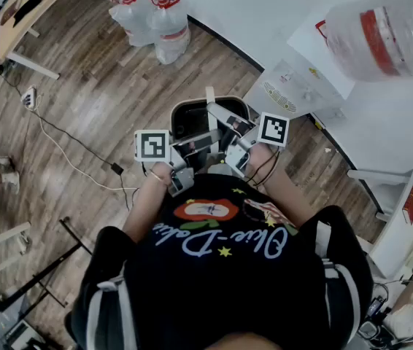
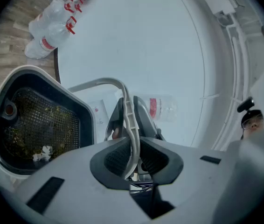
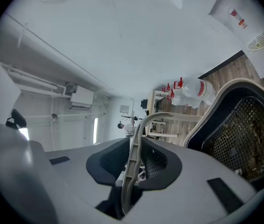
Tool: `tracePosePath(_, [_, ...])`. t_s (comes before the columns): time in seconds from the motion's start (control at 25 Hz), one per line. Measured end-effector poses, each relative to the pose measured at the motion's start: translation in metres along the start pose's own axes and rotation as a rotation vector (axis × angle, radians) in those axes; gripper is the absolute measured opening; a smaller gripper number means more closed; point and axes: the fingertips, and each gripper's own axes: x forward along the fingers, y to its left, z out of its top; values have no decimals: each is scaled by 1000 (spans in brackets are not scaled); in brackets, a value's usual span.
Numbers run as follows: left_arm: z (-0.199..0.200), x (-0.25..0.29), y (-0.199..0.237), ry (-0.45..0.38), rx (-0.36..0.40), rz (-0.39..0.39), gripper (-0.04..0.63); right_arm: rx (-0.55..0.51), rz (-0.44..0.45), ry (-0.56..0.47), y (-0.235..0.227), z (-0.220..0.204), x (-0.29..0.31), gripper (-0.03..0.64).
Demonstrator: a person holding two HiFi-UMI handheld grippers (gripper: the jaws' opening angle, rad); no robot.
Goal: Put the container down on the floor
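While hung clear of the wooden floor point(image 1: 97, 93) and just ahead of the torso: container point(image 1: 181, 108), carried by its thin pale handle point(image 2: 99, 83) alone. Left gripper point(image 2: 133, 160) clamped on that handle, pads nearly together with only the strip between them. Right gripper point(image 3: 134, 164) clamped on the same strip, coming at it from the other side.

Probably light for its bulk (hard shell, mesh basket point(image 2: 43, 120) inside, a few scraps point(image 2: 42, 153) at the bottom), so little strain on the grip. Judged stiff and not fragile, yet likely to swing or tip under so slim a handle. Smooth plastic too, so apt to slide along the pads if tilted. Best gripped near the top of the arch, as now, and lowered level until the base meets the boards.

Only from the head view: the gap down to the floor, bare boards around, marker cubes point(image 1: 152, 146) on either side. Only from the left gripper view: the basket's inside and its scraps. Only from the right gripper view: the room beyond and bottles point(image 3: 192, 90) past the rim. Nothing of the floor beneath from either gripper view.
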Motion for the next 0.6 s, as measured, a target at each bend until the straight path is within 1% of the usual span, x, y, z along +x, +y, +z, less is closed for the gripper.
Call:
tracePosePath(0.08, [-3, 0, 0, -9, -57, 10, 54, -2, -1, 1, 0, 0, 0, 69])
tracePosePath(0.12, [-3, 0, -1, -13, -68, 5, 54, -3, -1, 2, -1, 0, 0, 69])
tracePosePath(0.2, [-2, 2, -5, -17, -66, -22, 54, -5, -2, 3, -1, 0, 0, 69])
tracePosePath(0.32, [-3, 0, -2, -18, -75, -1, 54, -3, -1, 4, 0, 0, 0, 69])
tracePosePath(0.44, [-1, 1, -5, -18, -52, -11, 54, 0, 1, 6, 1, 0, 0, 69])
tracePosePath(0.52, [-1, 0, -2, -17, -44, 4, 54, 0, -1, 8, 0, 0, 0, 67])
tracePosePath(0.6, [-2, 0, 1, -20, -53, 16, 54, 3, -1, 7, -2, 0, 0, 67])
